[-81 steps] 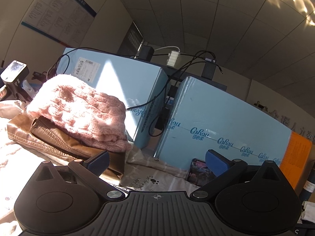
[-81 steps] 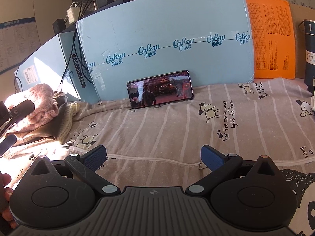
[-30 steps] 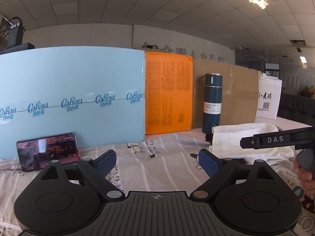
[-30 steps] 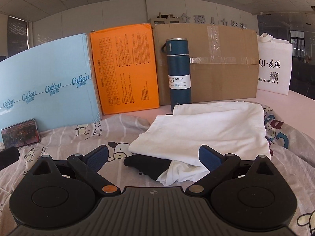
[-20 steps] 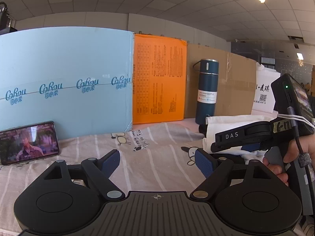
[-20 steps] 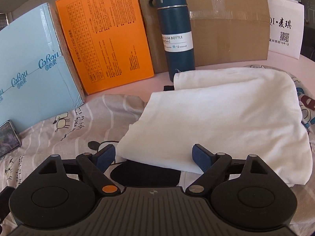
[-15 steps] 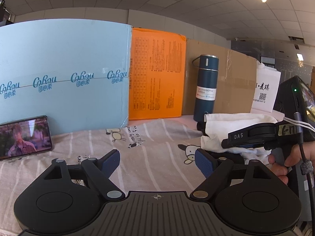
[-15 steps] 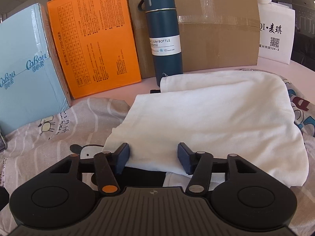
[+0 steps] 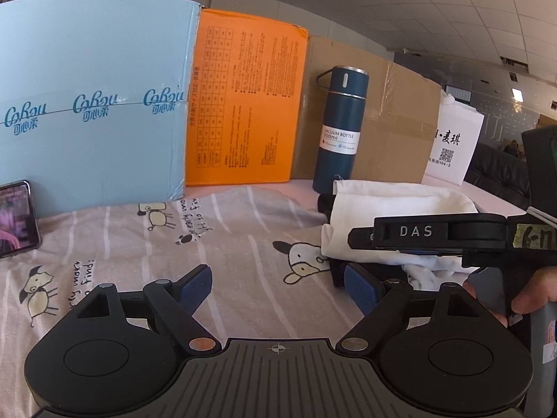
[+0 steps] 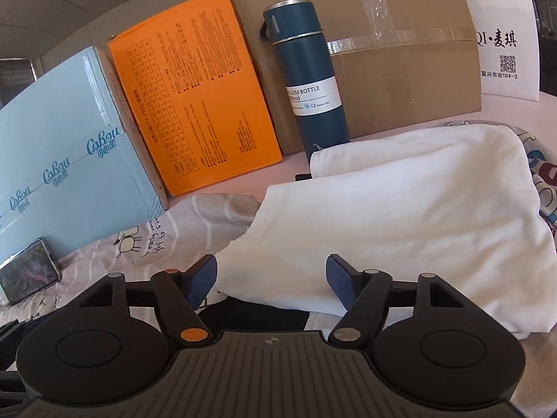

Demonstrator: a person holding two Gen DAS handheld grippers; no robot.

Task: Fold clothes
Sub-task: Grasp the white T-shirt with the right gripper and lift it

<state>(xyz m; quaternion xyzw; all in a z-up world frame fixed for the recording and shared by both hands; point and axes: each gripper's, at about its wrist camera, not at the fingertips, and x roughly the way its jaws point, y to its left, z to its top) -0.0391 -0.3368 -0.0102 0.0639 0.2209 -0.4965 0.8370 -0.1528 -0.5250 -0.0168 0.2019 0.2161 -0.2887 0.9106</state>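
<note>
Right tongs (image 10: 271, 280) reopening astride white garment (image 10: 400, 216) edge | left tongs (image 9: 276, 291) wide, empty | black cloth (image 10: 257, 315) half-hidden

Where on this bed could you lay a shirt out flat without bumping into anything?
The widest bare stretch is the cartoon-print sheet, bordered by the phone on the left, the blue box and orange box behind, and the white garment on the right. It is crowded around that garment: the flask stands just behind it, dark clothing lies underneath.
</note>
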